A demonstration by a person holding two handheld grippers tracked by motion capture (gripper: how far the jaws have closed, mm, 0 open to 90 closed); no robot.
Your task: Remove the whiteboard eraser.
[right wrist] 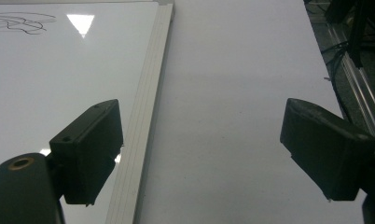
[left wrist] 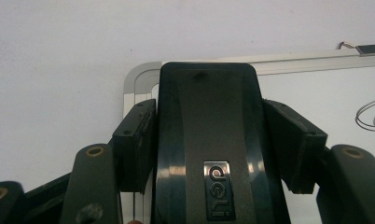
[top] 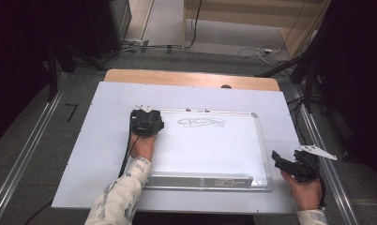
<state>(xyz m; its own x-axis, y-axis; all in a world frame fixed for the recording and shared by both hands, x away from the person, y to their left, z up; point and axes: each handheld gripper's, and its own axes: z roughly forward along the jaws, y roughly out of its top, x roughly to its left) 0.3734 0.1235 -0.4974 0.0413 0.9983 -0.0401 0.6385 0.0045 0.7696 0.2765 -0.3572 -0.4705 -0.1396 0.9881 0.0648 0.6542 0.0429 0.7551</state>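
Observation:
A whiteboard (top: 210, 150) lies flat on the table with a dark scribble (top: 200, 123) near its top edge. My left gripper (top: 147, 123) sits over the board's top left corner. In the left gripper view its jaws press both sides of a black board eraser (left wrist: 206, 102), which lies on the whiteboard (left wrist: 316, 93) by the corner of the frame, with the scribble (left wrist: 370, 114) to the right. My right gripper (top: 286, 161) hovers off the board's lower right corner. In the right gripper view it (right wrist: 206, 149) stands open over the white sheet, with nothing between the jaws.
A white sheet (top: 97, 154) covers the wooden table (top: 191, 78). The board's pen tray (top: 200, 180) runs along its near edge. The aluminium frame (right wrist: 143, 116) passes by my right gripper's left jaw. Cables and dark stands lie on the floor beyond the table.

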